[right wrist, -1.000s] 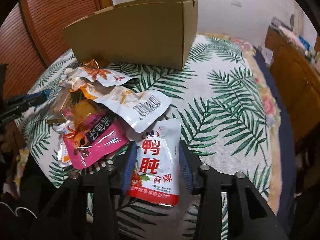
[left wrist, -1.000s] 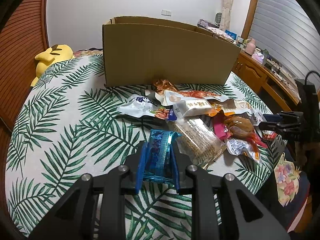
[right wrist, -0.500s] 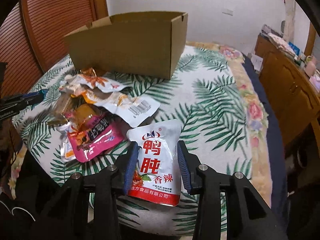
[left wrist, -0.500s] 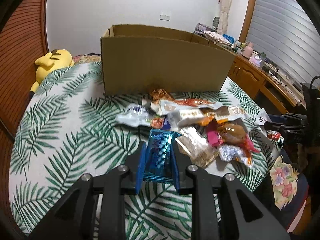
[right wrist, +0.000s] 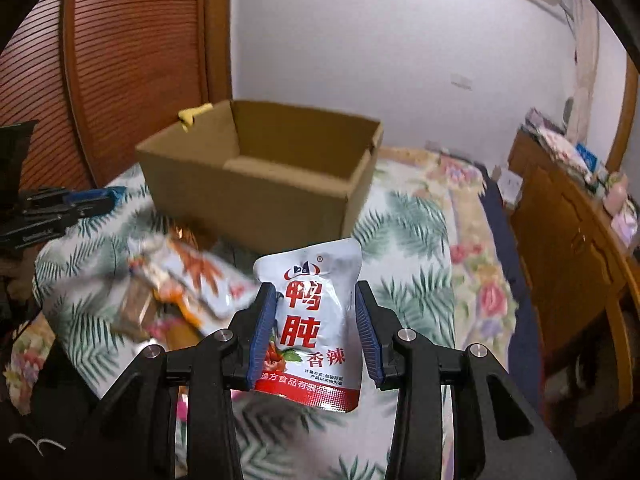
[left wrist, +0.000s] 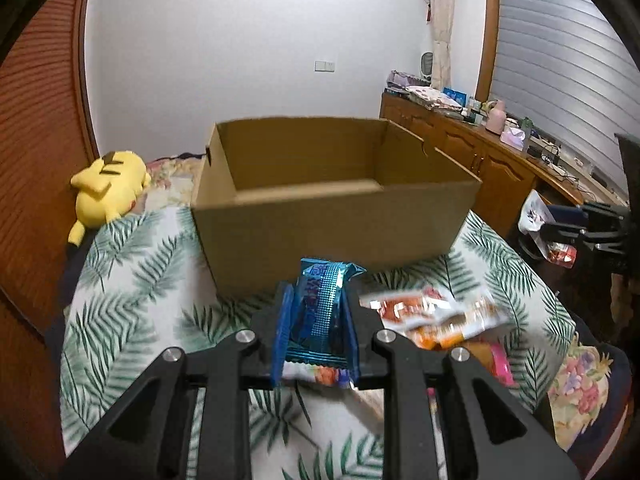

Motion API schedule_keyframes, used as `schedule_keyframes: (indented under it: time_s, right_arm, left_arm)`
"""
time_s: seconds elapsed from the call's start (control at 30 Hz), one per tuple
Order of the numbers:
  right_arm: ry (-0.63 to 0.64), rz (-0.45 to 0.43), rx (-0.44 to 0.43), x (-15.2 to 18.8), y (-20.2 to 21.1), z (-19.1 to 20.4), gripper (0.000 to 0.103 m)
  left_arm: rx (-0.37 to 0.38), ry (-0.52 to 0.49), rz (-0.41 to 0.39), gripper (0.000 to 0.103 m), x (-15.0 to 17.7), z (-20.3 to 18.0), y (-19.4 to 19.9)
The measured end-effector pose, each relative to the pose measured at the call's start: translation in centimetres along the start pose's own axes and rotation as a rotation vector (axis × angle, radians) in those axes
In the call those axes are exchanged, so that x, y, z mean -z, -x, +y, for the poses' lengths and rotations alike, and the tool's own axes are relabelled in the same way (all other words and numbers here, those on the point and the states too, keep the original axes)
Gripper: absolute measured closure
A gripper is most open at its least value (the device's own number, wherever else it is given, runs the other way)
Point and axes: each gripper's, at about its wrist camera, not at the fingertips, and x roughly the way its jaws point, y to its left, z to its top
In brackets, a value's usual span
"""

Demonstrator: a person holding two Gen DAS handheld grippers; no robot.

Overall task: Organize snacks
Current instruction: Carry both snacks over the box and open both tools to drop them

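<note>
My left gripper (left wrist: 316, 304) is shut on a blue snack packet (left wrist: 322, 312) and holds it above the table, in front of the open cardboard box (left wrist: 332, 216). My right gripper (right wrist: 316, 308) is shut on a white pouch with red Chinese letters (right wrist: 312, 324), also lifted, facing the same box (right wrist: 256, 196). The right gripper with its pouch shows at the right edge of the left wrist view (left wrist: 560, 228). The left gripper shows at the left edge of the right wrist view (right wrist: 68, 208). More snack packets (left wrist: 436, 316) lie on the leaf-print tablecloth (left wrist: 132, 308).
A yellow plush toy (left wrist: 108, 188) lies behind the table at the left. A wooden sideboard (left wrist: 492, 160) with clutter runs along the right wall. The pile of packets (right wrist: 180, 288) lies left of the right gripper. The box inside looks empty.
Both grippers have risen from the table with their packets. The view now looks down into the open box from above its front wall.
</note>
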Motion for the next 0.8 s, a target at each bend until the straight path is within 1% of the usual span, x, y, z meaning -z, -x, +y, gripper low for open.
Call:
schedule_keyframes:
  time_s: [0.23,0.4,0.57,0.8]
  right_arm:
    - [0.025,-0.063,-0.050,-4.9,-2.5,1.4,0.064]
    - [0.036,-0.096,-0.074,-7.6,-4.5,2.4,0.064]
    - [0.035,-0.107,-0.089,-9.5,-6.6,2.8,0.063]
    - [0.027,-0.109,-0.088,-11.1,-9.3,3.4,0.063]
  left_arm:
    - [-0.010,-0.018,-0.023,0.081,-3.7,0.8,-1.8]
    - [-0.016,-0.025,-0.040,0.081,-6.2,1.5,-3.2]
    - [-0.025,-0.023,-0.051,0.081,-8.1,2.2,-4.6]
    - [-0.025,-0.004,-0.032,0.081,-9.9,3.3,-7.3]
